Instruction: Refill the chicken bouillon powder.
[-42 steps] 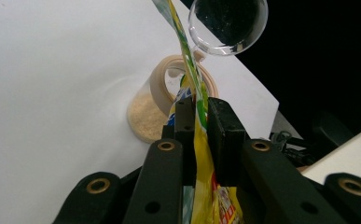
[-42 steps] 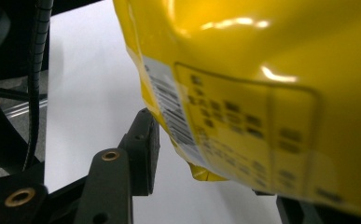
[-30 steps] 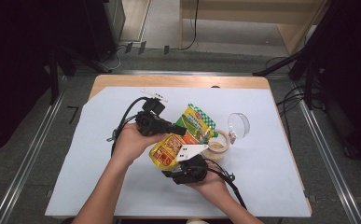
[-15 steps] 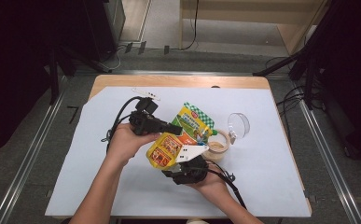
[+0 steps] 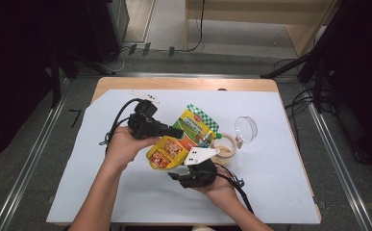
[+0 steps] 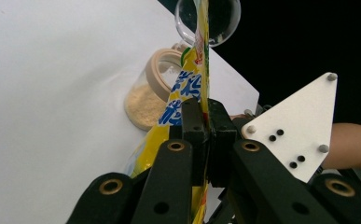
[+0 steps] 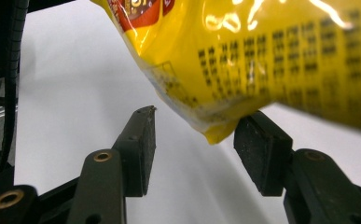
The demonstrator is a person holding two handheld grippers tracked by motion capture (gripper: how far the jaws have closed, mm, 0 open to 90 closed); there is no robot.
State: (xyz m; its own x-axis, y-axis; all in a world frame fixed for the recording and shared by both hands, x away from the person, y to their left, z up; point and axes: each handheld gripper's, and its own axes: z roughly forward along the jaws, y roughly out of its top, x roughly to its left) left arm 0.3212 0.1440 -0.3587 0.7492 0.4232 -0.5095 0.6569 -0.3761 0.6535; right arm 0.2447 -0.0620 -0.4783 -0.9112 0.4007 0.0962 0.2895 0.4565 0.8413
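A yellow snack pouch (image 5: pixel 167 150) with a green-checked top hangs tilted above the white table sheet (image 5: pixel 102 192). My left gripper (image 5: pixel 178 133) is shut on the pouch's edge (image 6: pixel 201 100), seen edge-on between its closed jaws (image 6: pixel 203 127). My right gripper (image 5: pixel 176 172) sits just below the pouch, carrying a white three-cornered plate (image 5: pixel 200 155). In the right gripper view its jaws (image 7: pixel 194 140) stand open, and the pouch's lower corner (image 7: pixel 215 133) dips between them, close to the right pad (image 7: pixel 260 154).
A small open jar of tan powder (image 5: pixel 224 148) stands right of the pouch, also in the left gripper view (image 6: pixel 143 105). Its clear lid (image 5: pixel 246 128) lies beside it. The sheet's far edge meets the wooden table rim (image 5: pixel 183 84).
The left gripper has shifted the pouch slightly to the left. The right gripper has stayed almost still beneath it.
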